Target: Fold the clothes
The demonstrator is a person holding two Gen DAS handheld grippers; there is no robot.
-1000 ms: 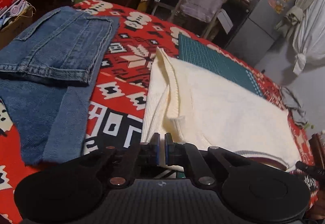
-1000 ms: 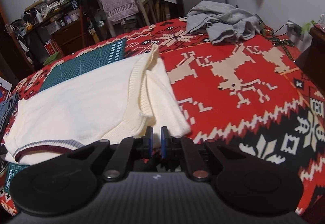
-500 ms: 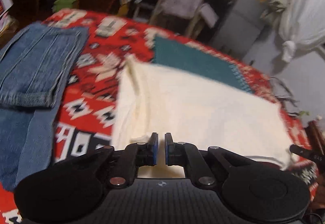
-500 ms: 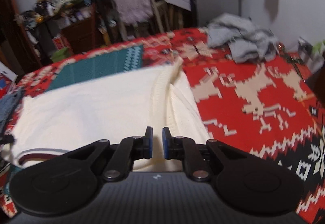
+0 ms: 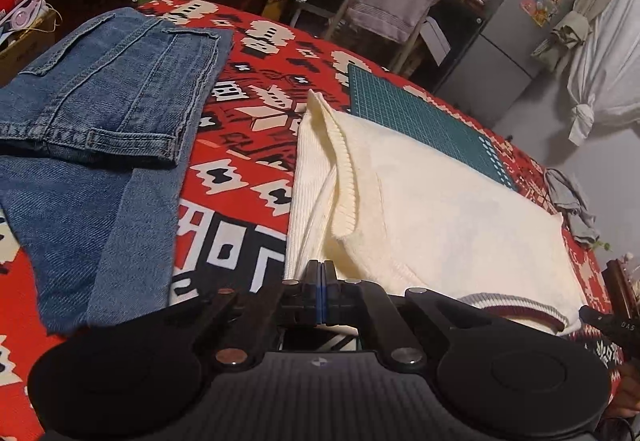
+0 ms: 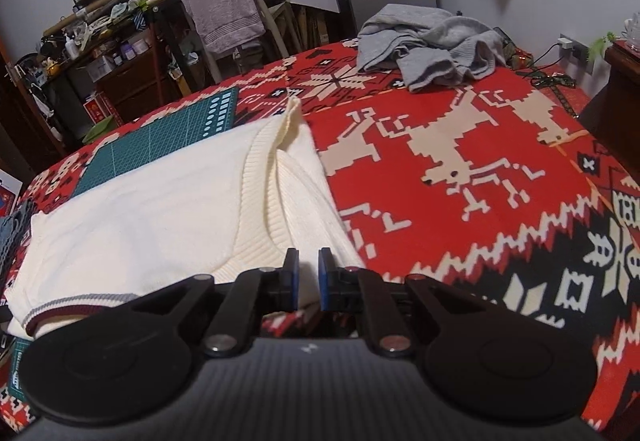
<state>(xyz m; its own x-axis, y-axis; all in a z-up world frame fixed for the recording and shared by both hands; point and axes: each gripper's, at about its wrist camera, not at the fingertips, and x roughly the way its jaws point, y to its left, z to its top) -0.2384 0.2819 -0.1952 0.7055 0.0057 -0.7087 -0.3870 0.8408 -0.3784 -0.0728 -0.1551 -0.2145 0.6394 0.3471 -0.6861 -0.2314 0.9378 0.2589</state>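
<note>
A cream knit sweater (image 5: 440,209) lies flat on the red patterned blanket (image 5: 248,177), with a sleeve folded in along each side. Its maroon-striped collar (image 5: 520,305) faces the near edge. My left gripper (image 5: 321,267) hovers at the sweater's near-left edge with its jaws pressed together, and no cloth shows between the pads. In the right wrist view, my right gripper (image 6: 308,261) is over the near-right corner of the sweater (image 6: 160,201). It is open by a narrow gap, through which cream knit shows.
Folded blue jeans (image 5: 100,113) lie left of the sweater. A crumpled grey garment (image 6: 432,41) sits at the far right. A green cutting mat (image 6: 160,145) pokes out behind the sweater. A chair draped with a towel (image 6: 224,1) and cluttered shelves stand beyond the bed.
The left jaws have gone from a small gap to fully together. The right jaws have widened slightly. Both views swung during the blurred frames and settled back close to the sweater's near edge.
</note>
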